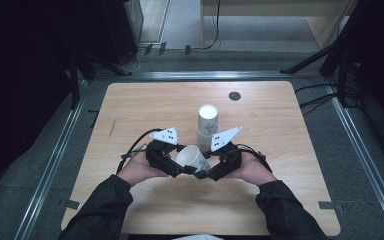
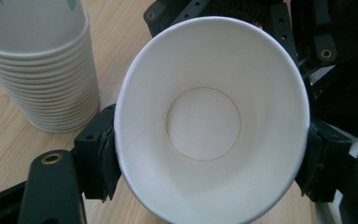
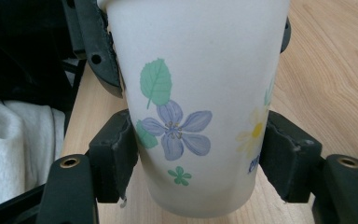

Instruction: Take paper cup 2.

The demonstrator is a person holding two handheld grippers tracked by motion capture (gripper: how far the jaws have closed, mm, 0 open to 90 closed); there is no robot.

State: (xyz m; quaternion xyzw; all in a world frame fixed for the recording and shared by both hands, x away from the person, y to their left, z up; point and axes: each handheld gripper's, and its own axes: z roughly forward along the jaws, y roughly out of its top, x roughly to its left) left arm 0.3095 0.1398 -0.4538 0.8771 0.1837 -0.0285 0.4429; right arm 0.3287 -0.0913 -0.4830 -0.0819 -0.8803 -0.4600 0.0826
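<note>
A white paper cup (image 1: 192,157) with a flower print lies tilted between both grippers, low over the wooden table's (image 1: 145,105) near half. My left gripper (image 1: 180,167) is shut on its rim. In the left gripper view the pads (image 2: 98,154) press the open mouth of the cup (image 2: 205,121) from both sides, and the inside is empty. My right gripper (image 1: 205,172) is shut on the lower body. In the right gripper view its pads (image 3: 284,158) squeeze the printed wall of the cup (image 3: 191,93) near the base.
A stack of nested paper cups (image 1: 207,122) stands upside down just behind the grippers and shows at the upper left of the left gripper view as ribbed rims (image 2: 37,65). A small dark disc (image 1: 234,96) sits at the table's far edge. White cloth (image 3: 18,140) lies beyond the near edge.
</note>
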